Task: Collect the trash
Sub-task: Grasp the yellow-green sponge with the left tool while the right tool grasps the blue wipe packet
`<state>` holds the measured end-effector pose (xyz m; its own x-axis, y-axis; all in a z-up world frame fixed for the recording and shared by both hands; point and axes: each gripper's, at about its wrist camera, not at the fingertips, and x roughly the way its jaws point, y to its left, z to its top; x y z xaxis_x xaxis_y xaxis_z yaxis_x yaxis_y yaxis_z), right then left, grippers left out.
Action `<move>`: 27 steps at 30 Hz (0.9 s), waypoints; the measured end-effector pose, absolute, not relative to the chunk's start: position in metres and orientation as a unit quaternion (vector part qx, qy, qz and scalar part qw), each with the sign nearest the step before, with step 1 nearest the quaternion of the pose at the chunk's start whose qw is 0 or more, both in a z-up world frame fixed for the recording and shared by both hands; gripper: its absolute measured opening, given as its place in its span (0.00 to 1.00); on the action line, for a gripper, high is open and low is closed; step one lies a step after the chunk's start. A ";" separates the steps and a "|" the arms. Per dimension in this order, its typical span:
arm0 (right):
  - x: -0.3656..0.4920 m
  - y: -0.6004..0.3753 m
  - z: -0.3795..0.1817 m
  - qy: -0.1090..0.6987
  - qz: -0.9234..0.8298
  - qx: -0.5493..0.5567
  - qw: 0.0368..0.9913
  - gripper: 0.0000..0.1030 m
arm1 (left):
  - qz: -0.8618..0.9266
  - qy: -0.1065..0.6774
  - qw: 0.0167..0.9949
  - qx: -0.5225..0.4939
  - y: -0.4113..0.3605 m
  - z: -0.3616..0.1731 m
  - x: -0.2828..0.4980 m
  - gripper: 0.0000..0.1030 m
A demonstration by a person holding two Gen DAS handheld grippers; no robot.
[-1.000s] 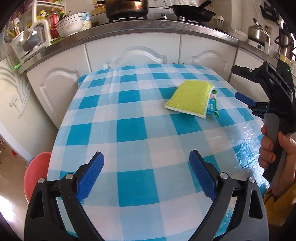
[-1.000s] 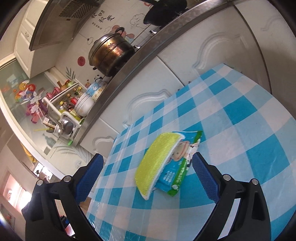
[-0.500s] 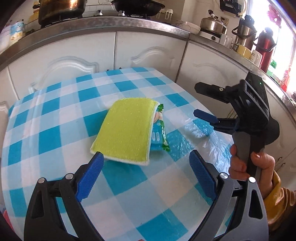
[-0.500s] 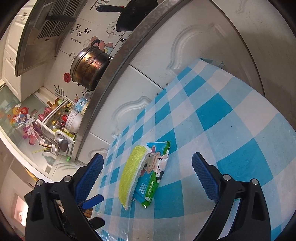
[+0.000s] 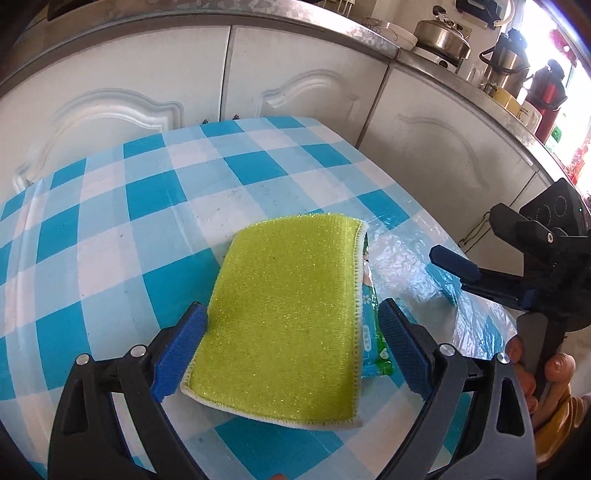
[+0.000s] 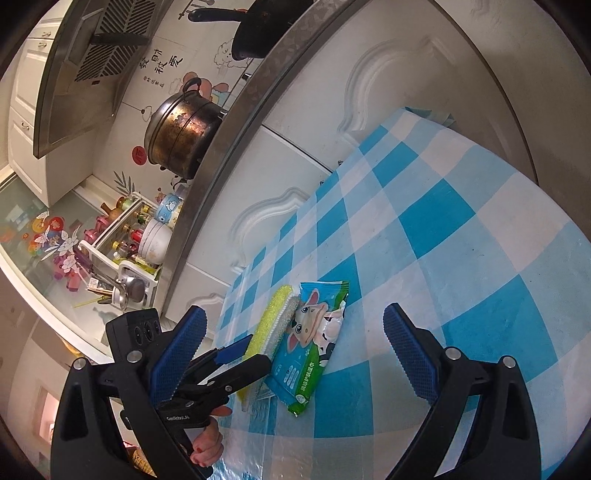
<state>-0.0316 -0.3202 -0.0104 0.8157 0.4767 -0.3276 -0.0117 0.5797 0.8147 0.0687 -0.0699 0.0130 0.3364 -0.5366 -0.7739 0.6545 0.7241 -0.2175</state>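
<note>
A yellow-green sponge cloth (image 5: 288, 295) lies flat on the blue-checked table (image 5: 122, 236). It covers most of a teal and green wet-wipe packet (image 5: 371, 332), of which only the right edge shows. My left gripper (image 5: 291, 343) is open and low over the table, its blue pads (image 5: 181, 347) on either side of the sponge's near end. In the right wrist view the packet (image 6: 310, 343) shows a cartoon cow, with the sponge (image 6: 271, 314) on its left and the left gripper (image 6: 247, 354) at it. My right gripper (image 6: 291, 354) is open and holds nothing. It hovers to the right (image 5: 469, 236).
White cabinet doors (image 5: 295, 85) and a steel counter edge stand just behind the table. A kettle (image 5: 441, 33) and thermos flasks (image 5: 546, 96) sit on the counter. A large pot (image 6: 181, 136) and a dish rack (image 6: 129, 258) are further left. Crinkled clear film (image 5: 399, 266) covers the table's right edge.
My left gripper has moved forward and to the right across the table until its fingers flank the sponge. The right gripper has drawn back a little and stays open.
</note>
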 end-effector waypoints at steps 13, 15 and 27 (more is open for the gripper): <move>-0.026 -0.314 -0.015 0.282 0.145 0.428 0.847 0.93 | -0.336 0.436 0.832 0.065 -0.067 -0.001 0.082 0.84; -0.024 -0.310 -0.015 0.287 0.145 0.420 0.849 0.93 | -0.332 0.432 0.837 0.057 -0.064 -0.001 0.080 0.81; -0.014 -0.289 -0.017 0.320 0.152 0.376 0.856 0.93 | -0.337 0.452 0.826 -0.016 -0.056 0.001 0.056 0.76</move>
